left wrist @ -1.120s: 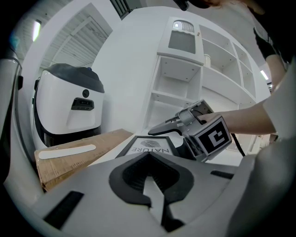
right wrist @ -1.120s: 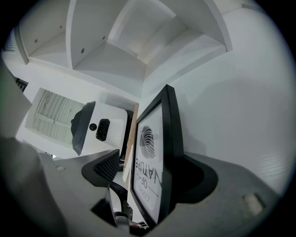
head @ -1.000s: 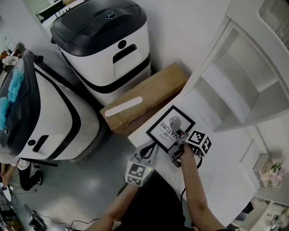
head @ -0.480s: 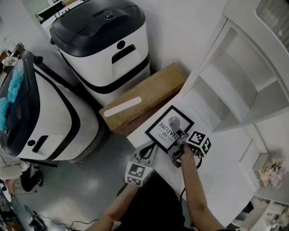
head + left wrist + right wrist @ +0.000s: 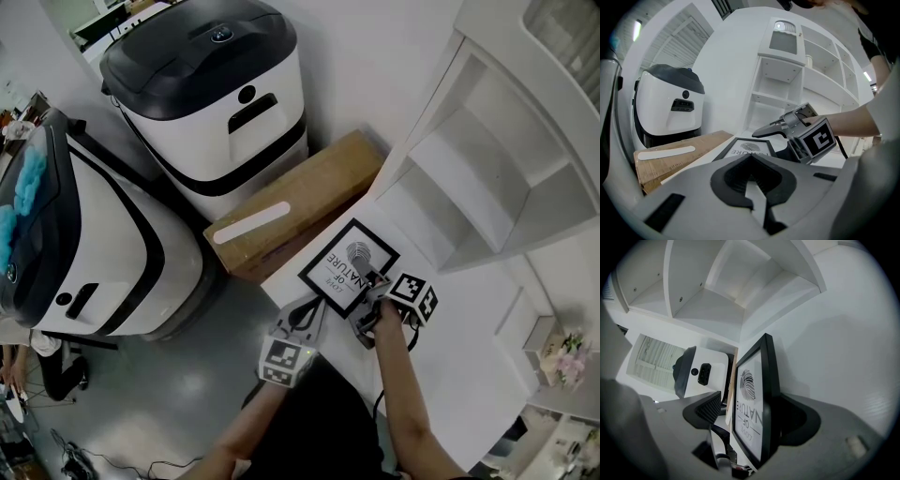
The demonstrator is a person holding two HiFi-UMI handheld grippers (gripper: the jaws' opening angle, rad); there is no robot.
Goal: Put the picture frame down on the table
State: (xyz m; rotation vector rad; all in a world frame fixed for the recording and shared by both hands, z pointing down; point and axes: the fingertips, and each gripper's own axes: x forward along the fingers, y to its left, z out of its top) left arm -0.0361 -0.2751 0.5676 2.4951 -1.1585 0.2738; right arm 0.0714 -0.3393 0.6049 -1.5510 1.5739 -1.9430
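Right gripper view alone: picture frame (image 5: 751, 394) betw. tongs (image 5: 752, 419)

**White room, grey floor**

In the head view, a white table (image 5: 469, 366) runs from the centre toward 5 o'clock. An open white shelf unit (image 5: 497, 159) rises at 2 o'clock, next to a plain white wall (image 5: 375, 56) at 12. A long cardboard box (image 5: 291, 202) lies just past the table's edge, near the centre. A big white machine (image 5: 211, 94) with a dark lid stands at 11 o'clock, and a second machine (image 5: 84, 234) like it at 9. Glossy grey floor (image 5: 159, 403) fills 7 o'clock. Pale flowers (image 5: 567, 358) sit at 4 o'clock.
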